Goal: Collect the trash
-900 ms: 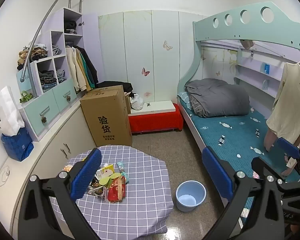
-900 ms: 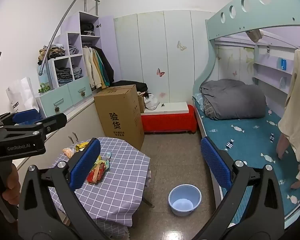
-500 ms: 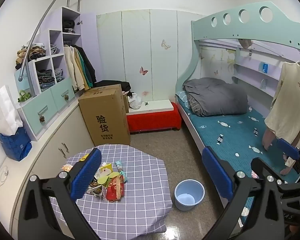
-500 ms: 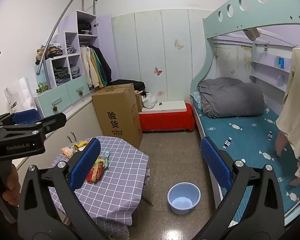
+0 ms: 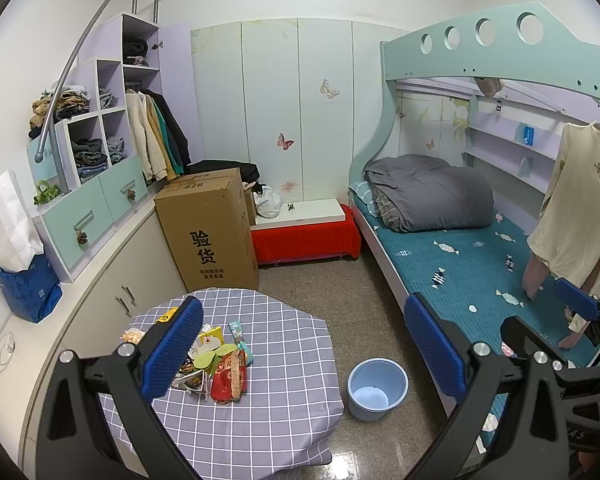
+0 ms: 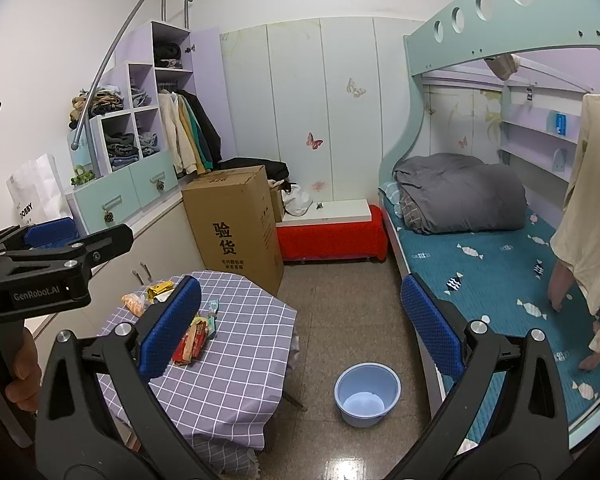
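A pile of snack wrappers (image 5: 216,364) lies on a low table with a grey checked cloth (image 5: 284,400). In the right wrist view the wrapper pile (image 6: 196,336) sits with an orange snack bag (image 6: 134,304) and a yellow wrapper (image 6: 160,289) behind it. A light blue bucket (image 5: 377,384) stands on the floor right of the table; it looks empty in the right wrist view (image 6: 367,394). My left gripper (image 5: 304,340) hangs open above the table with nothing between its fingers. My right gripper (image 6: 300,332) is open and empty too, further back over the floor.
A tall cardboard box (image 5: 208,232) stands behind the table, with a red-covered low bench (image 5: 306,240) beside it. A bunk bed (image 5: 460,264) fills the right side and cabinets (image 5: 112,292) run along the left. A hand (image 6: 20,364) holds the left gripper (image 6: 96,236).
Both views have drifted only very slightly. Both grippers stay wide open and no object has been touched or moved.
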